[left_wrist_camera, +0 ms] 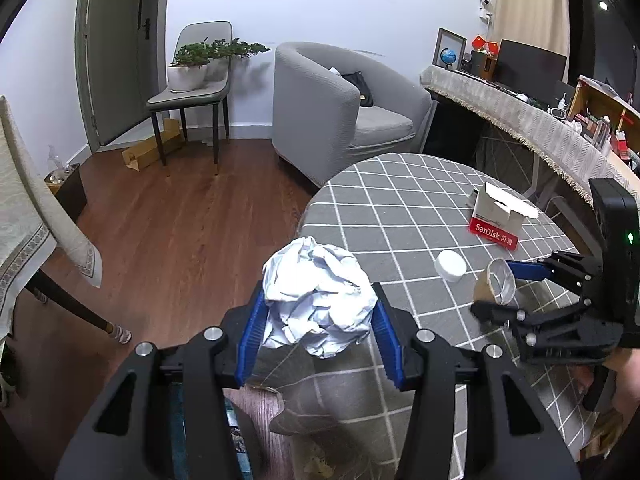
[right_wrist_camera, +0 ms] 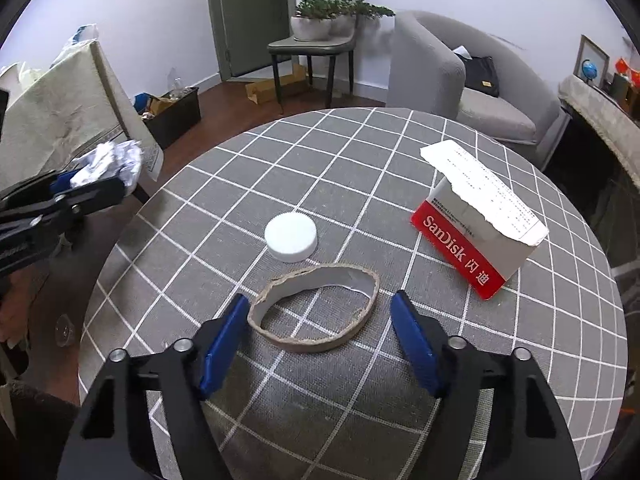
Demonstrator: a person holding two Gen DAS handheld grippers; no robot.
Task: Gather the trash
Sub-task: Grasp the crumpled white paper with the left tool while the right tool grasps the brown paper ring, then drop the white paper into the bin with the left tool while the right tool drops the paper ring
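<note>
The left gripper is clenched on a crumpled ball of white paper, its blue pads pressing both sides, and holds it over the near edge of the round table under a grey checked cloth. The right gripper is released: its jaws straddle a torn brown cardboard ring with a white inner face lying on the cloth. The left pad is right at the ring's rim, and the right one is apart from it. Just beyond the ring sits a round white plastic cap. Farther off, to the right gripper's right, stands a torn white-and-red SanDisk cardboard box.
</note>
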